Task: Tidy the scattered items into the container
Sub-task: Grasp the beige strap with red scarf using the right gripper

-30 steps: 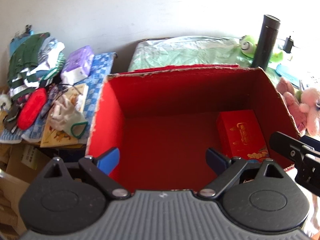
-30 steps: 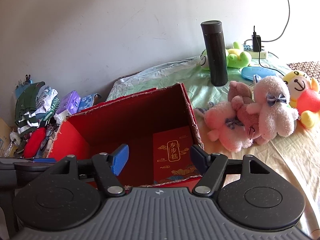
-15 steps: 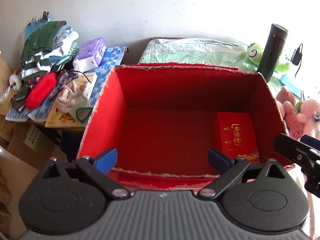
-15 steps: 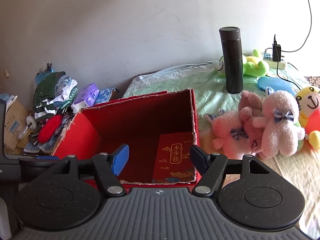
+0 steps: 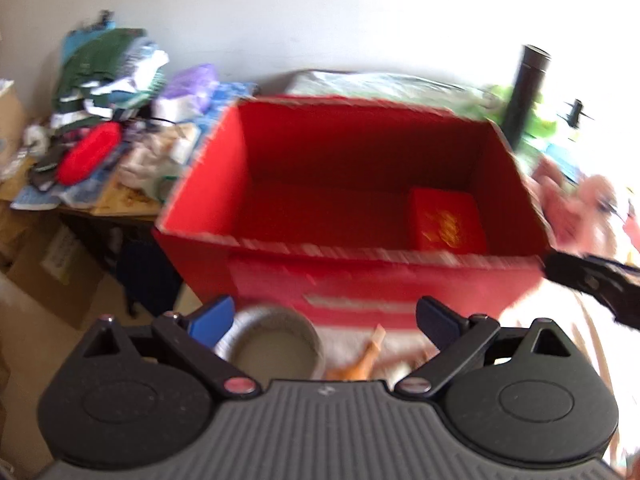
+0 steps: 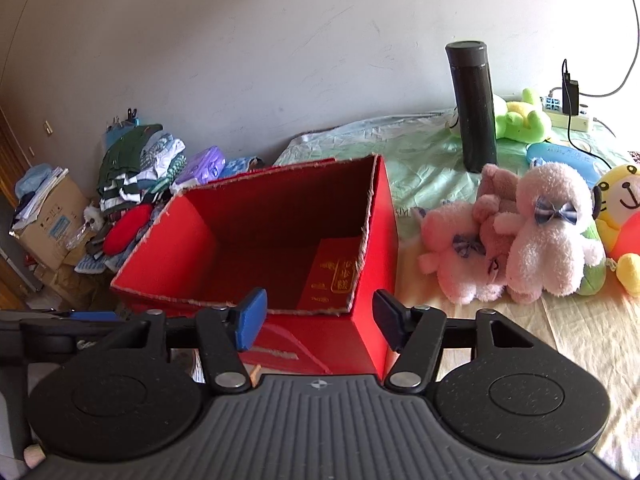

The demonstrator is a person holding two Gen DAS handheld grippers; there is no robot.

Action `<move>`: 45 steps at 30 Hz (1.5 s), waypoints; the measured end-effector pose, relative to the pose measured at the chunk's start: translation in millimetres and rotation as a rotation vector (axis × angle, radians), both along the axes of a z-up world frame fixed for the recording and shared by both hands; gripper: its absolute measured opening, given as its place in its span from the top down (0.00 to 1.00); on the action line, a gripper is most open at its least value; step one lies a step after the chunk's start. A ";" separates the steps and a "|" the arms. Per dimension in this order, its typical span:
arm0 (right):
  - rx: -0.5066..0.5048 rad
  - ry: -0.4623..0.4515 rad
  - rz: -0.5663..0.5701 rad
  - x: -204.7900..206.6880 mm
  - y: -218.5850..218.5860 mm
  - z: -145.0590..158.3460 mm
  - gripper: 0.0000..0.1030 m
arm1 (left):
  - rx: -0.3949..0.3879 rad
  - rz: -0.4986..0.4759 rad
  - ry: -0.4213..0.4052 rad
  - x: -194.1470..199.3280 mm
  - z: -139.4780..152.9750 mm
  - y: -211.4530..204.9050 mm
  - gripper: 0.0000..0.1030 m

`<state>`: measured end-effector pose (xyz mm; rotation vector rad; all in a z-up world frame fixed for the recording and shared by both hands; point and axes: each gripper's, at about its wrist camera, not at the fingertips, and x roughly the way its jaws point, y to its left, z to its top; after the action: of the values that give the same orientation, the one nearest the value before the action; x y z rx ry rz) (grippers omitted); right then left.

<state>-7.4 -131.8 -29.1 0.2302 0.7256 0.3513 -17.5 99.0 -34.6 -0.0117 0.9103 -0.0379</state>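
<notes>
The red cardboard box [image 5: 208,184] stands open-topped on the bed, with a small red gift box [image 5: 446,220] with gold print lying in its right end. My left gripper [image 5: 324,318] hovers in front of the box's near wall, open and holding nothing; this view is blurred. My right gripper [image 6: 320,318] is at the box's [image 6: 172,248] near right corner. Its jaws are closing with nothing between them. The gift box [image 6: 336,276] shows inside. Pink plush toys [image 6: 460,256] [image 6: 548,232] lie on the bed right of the box.
A grey round bowl-like thing [image 5: 272,344] and an orange item [image 5: 360,364] lie below my left gripper. A black flask [image 6: 474,108], green frog plush [image 6: 520,118], yellow plush [image 6: 624,208] and power strip [image 6: 572,120] sit at the right. Piled clothes [image 6: 132,172] and cartons [image 6: 52,220] crowd the left.
Both grippers have drawn back from over the box, so its near outer wall now shows. The right jaws have narrowed a little. The left view has become blurred.
</notes>
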 end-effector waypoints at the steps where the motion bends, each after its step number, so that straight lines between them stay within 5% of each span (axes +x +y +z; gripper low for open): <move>1: 0.006 0.012 0.012 -1.8 -2.2 -2.6 0.46 | -0.025 -0.031 0.013 -7.0 -3.5 -0.1 0.06; 11: 0.069 0.242 0.064 -11.6 -12.7 -53.3 0.56 | -0.204 -0.276 0.144 -54.4 -40.3 -33.0 0.06; 18: 0.143 0.405 0.113 -9.5 -12.3 -75.3 0.56 | -0.082 -0.422 0.195 -77.0 -61.6 -71.6 0.06; 25: 0.216 0.525 0.164 -7.7 -7.4 -96.7 0.56 | -0.156 -0.434 0.259 -70.8 -84.4 -69.7 0.06; 31: 0.241 0.568 0.181 -0.5 -3.8 -109.4 0.57 | -0.169 -0.400 0.293 -60.7 -102.1 -65.9 0.07; 34: 0.273 0.577 0.212 0.6 -4.7 -112.1 0.69 | -0.199 -0.406 0.296 -57.8 -105.0 -64.4 0.07; 45: 0.245 0.532 0.134 -5.1 -40.6 -103.3 0.74 | -0.231 -0.557 0.281 -48.0 -107.9 -98.3 0.08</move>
<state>-12.5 -172.3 -132.5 0.5200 1.2269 0.5159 -65.5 0.6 -142.5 0.0225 1.1631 -0.6733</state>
